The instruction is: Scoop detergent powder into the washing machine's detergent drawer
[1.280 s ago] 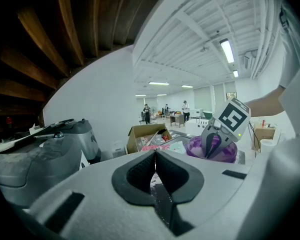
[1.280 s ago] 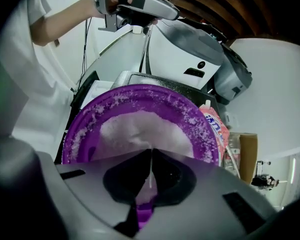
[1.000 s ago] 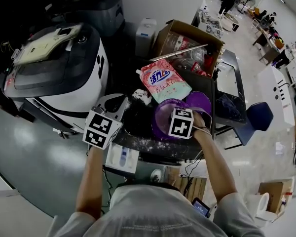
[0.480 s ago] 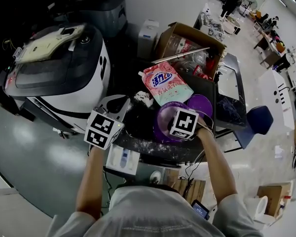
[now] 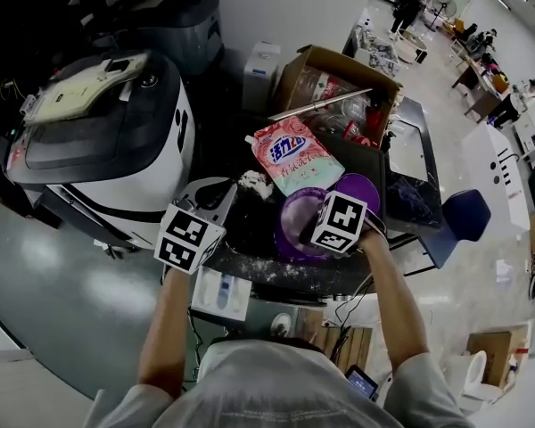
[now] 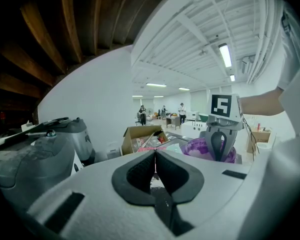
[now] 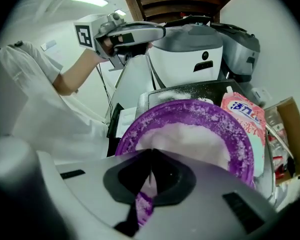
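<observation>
A purple bowl holding white detergent powder sits on the black table. My right gripper is shut on the bowl's near rim; in the head view the right gripper is at the bowl's right side. My left gripper hovers over the table's left end, jaws shut with nothing seen between them. In its own view the left gripper points towards the bowl. A pink detergent bag lies behind the bowl. The washing machine stands at the left.
Spilled powder dusts the table near the bag. A purple lid lies right of the bowl. An open cardboard box of clutter is behind. A white panel hangs below the table's front edge. A blue chair stands right.
My right gripper and the bowl's rim have shifted slightly to the right. The left gripper has stayed almost in place.
</observation>
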Available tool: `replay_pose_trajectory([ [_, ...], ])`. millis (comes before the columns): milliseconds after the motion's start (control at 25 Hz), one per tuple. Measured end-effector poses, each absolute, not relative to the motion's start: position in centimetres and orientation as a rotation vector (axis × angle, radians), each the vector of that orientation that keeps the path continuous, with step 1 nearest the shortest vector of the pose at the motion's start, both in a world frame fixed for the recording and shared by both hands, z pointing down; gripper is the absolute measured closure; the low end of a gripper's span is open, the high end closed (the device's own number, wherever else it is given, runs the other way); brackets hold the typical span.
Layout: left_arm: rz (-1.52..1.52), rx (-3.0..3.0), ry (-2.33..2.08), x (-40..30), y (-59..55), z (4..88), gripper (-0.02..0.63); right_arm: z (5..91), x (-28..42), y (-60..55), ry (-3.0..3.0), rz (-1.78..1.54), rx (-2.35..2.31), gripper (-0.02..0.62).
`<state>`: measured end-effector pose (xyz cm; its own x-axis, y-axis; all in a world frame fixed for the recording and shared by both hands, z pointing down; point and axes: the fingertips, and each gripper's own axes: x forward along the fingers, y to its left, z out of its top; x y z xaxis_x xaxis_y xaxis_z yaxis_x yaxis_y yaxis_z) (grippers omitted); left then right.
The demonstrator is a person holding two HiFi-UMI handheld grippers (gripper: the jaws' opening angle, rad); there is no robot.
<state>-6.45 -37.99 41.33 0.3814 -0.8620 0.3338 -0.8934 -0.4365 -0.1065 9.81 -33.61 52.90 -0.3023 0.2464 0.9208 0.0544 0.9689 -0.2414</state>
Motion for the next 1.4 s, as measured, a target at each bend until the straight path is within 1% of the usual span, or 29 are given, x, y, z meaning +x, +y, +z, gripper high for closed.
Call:
replay_pose_trajectory([
  [480,0.411,2.578,-1.506,-4.8,-38.2,41.1,0.595,50.2,10.2,-33.2,-2.013,0.406,-0.188,0.584],
  [880,0.401,2.615,-1.448,-3.8,-38.2,41.0,0.595,48.2,11.0,-35.0,-2.216,0.612,0.008,0.584],
  [1080,0.396,2.624,-1.425,-3.3,-37.8,41.1,0.595,47.0,12.0,-36.4,-2.38,0.764,0.194,0.584],
  [1280,0.39,2.627,-1.409,-3.3,-37.4,41.0,0.595,45.3,13.8,-37.7,-2.589,1.033,0.445,0.584],
  [1400,0.386,2.633,-1.398,-3.1,-37.0,41.1,0.595,44.7,15.2,-38.2,-2.665,1.115,0.618,0.584],
])
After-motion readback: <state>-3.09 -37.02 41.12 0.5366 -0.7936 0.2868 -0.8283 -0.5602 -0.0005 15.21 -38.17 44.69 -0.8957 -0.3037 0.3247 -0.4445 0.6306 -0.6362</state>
